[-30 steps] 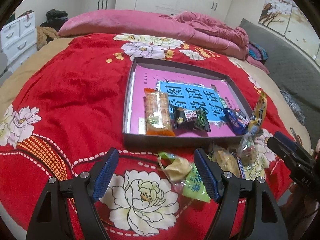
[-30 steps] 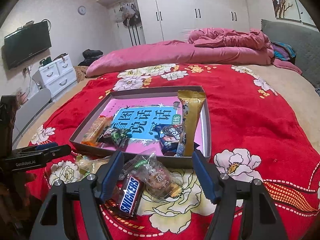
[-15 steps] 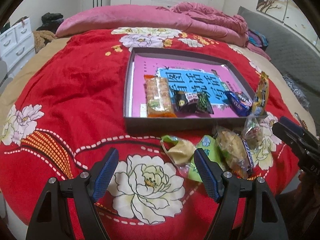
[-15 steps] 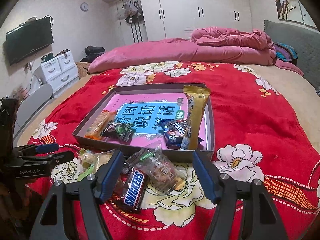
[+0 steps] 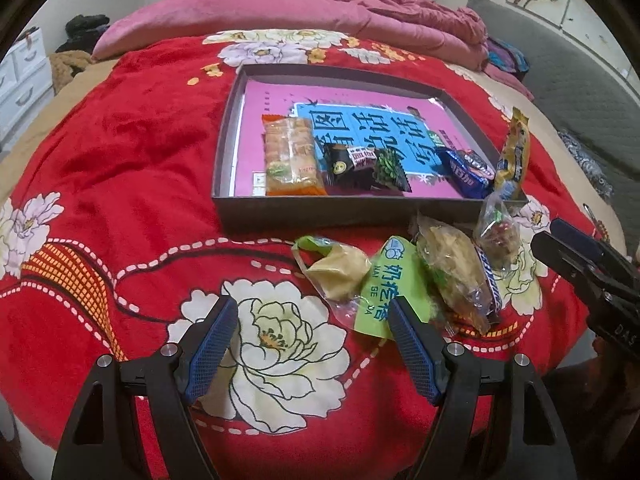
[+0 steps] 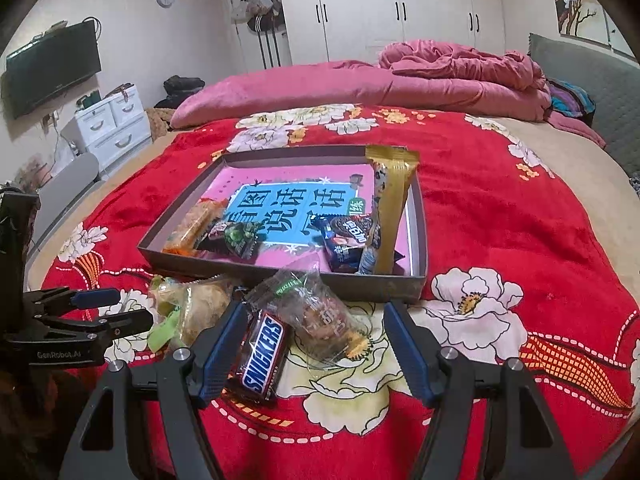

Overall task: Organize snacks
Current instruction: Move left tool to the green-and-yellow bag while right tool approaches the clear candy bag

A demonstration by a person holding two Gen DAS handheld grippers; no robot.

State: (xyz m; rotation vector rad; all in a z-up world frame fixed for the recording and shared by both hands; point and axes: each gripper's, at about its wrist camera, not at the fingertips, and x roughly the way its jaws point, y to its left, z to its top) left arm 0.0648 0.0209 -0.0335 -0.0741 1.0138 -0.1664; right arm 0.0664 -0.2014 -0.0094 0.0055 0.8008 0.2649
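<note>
Bedroom, red floral blanket (image 5: pixel 120 168) on bed. Left gripper (image 5: pixel 312 340) jaws wide, nothing between, hovering over white flower print; its right blue pad sits just beside green packet (image 5: pixel 386 292). Right gripper (image 6: pixel 314 344) jaws also wide, nothing gripped; Snickers bar (image 6: pixel 260 356) lies by its left pad, clear nut bag (image 6: pixel 324 320) between the fingers on the blanket. Beyond: yellowish pastry packs (image 5: pixel 340 270) in a loose pile in front of grey tray (image 5: pixel 320 210). Tray holds orange cracker pack (image 5: pixel 290 156), black-green snack (image 5: pixel 366 166), blue Oreo pack (image 6: pixel 346 236), gold bar (image 6: pixel 390 204) leaning on right wall. Pink duvet (image 6: pixel 360 80) behind, white wardrobes (image 6: pixel 400 12) at back.
</note>
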